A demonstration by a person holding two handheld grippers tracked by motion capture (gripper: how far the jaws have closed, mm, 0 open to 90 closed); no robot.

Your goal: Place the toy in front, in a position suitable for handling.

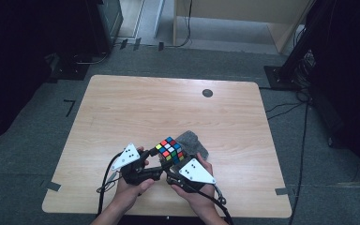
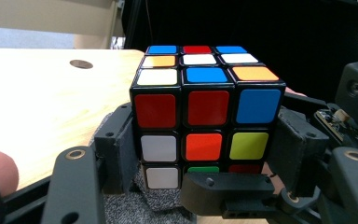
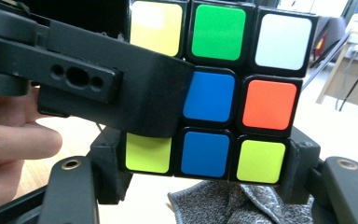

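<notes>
While hidden from above, both grippers clamped on cube (image 2: pixel 207 112), grey cloth (image 3: pixel 233 205) underneath.

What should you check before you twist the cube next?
1. Left tool clamped on both sides of the Rubik's cube: ok.
2. Right tool clamped on the cube's lower layer: ok.
3. Cube lifted off the table: ok.
4. Layers lined up square: ok.
5. Grey cloth free of the tools: cannot tell.
6. Left tool's jaw crossing the cube face in the right gripper view, maybe blocking a turn: not ok.
</notes>
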